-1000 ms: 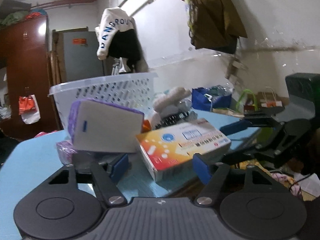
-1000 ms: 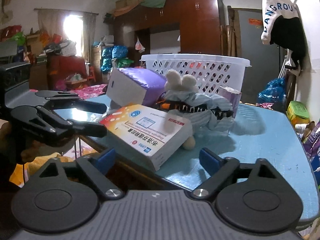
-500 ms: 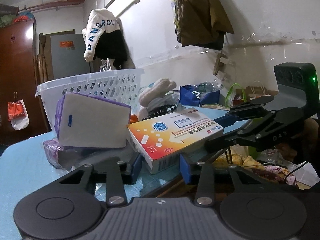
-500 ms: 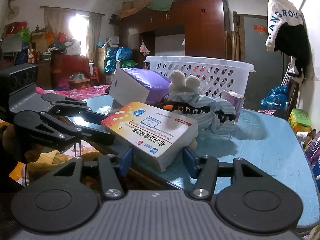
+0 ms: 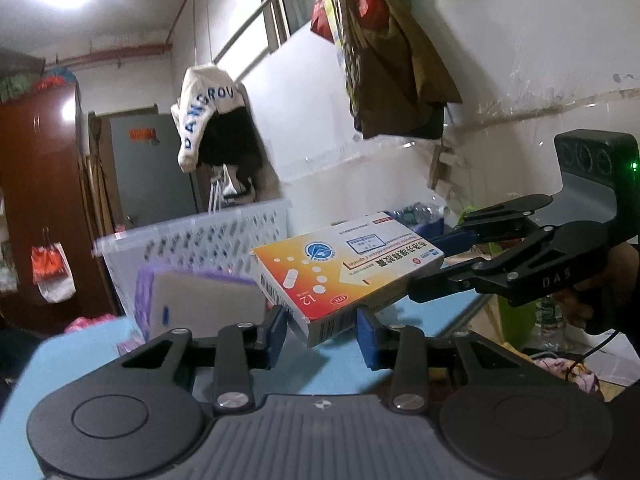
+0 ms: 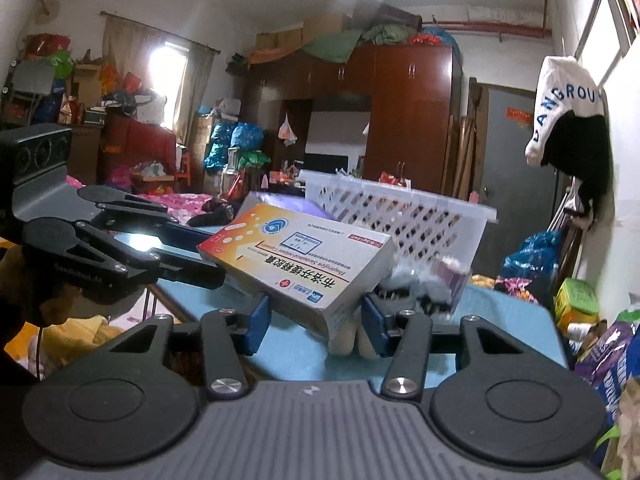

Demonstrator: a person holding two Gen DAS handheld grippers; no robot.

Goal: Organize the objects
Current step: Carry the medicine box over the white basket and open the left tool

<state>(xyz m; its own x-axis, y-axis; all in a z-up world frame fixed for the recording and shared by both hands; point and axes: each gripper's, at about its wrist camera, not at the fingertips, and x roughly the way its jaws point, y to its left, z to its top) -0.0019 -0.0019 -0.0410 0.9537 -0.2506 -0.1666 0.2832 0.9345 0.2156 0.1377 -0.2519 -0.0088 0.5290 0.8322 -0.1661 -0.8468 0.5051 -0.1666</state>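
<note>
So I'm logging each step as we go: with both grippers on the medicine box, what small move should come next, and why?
Probably carry the medicine box toward the white basket behind it. Left gripper and right gripper each clamp an end, and the box is tilted, apparently clear of the blue table.

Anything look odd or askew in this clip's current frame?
Yes: the medicine box is in the air, tilted, with both the left gripper and right gripper closed on its ends, an odd double grip for a small box.
</note>
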